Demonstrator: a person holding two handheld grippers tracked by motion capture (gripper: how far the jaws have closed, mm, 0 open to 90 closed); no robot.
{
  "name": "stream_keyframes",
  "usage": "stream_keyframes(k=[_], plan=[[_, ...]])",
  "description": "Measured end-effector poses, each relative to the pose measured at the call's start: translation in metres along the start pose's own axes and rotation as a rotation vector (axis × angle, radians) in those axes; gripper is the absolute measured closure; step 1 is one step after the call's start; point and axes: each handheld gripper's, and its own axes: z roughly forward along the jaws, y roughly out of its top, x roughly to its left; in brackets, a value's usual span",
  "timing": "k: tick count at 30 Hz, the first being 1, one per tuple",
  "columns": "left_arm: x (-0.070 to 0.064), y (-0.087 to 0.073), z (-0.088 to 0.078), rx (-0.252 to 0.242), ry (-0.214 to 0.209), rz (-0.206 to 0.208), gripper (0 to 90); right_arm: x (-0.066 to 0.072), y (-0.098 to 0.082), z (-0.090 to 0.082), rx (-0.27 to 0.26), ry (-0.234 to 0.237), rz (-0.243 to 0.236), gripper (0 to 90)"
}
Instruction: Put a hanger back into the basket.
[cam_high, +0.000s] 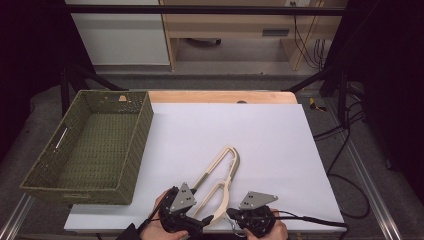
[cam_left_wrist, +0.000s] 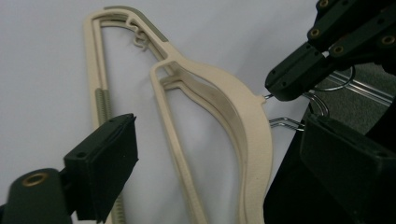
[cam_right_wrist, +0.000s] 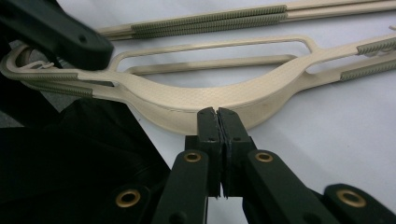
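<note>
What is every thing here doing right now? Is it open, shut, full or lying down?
Hanger: lying flat on the white table, its metal hook at the near edge.
Left claw: open, its jaws either side of the hanger's arm, not pressing on it.
Right claw: shut, at the hanger's neck where the hook comes out.
Basket: upright on the table's left, nothing inside.

Item count, desk surface
One cream plastic hanger (cam_high: 220, 177), one green woven basket (cam_high: 132, 150), two claws: left claw (cam_high: 197, 223), right claw (cam_high: 232, 214).
</note>
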Motion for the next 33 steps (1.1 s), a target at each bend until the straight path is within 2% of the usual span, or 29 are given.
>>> stream_keyframes(k=[4,11,14,15,18,22,23,26,29,31,33], plan=[[-0.005,0.002,0.008,0.046,-0.007,0.020,17.8,0.000,0.005,-0.002,0.000,-0.002,-0.009,89.1],[-0.014,0.008,0.021,0.127,-0.017,0.077,31.7,-0.001,0.013,-0.009,-0.014,-0.008,0.001,89.1],[-0.015,0.009,0.025,0.139,-0.017,0.070,38.2,-0.001,0.016,-0.011,-0.014,-0.013,-0.009,89.2],[-0.015,0.010,0.029,0.173,-0.020,0.081,40.2,0.000,0.018,-0.012,-0.010,-0.013,-0.023,89.2],[-0.016,0.013,0.034,0.187,-0.017,0.073,47.2,0.001,0.021,-0.013,-0.010,-0.019,-0.034,89.2],[-0.019,0.015,0.038,0.202,0.002,0.092,52.9,0.001,0.023,-0.013,-0.013,-0.015,-0.033,89.2],[-0.021,0.016,0.041,0.209,0.017,0.087,58.1,0.000,0.024,-0.014,-0.008,-0.014,-0.034,89.1],[-0.021,0.015,0.043,0.219,0.021,0.071,64.7,0.001,0.024,-0.013,-0.013,-0.015,-0.032,89.1],[-0.022,0.016,0.042,0.222,-0.006,0.054,70.8,0.002,0.025,-0.013,-0.007,-0.024,-0.039,89.0],[-0.023,0.016,0.043,0.221,0.010,0.056,72.3,0.003,0.025,-0.013,-0.007,-0.032,-0.044,88.9],[-0.023,0.016,0.042,0.213,0.007,0.032,72.5,0.005,0.026,-0.013,-0.007,-0.040,-0.060,88.5]])
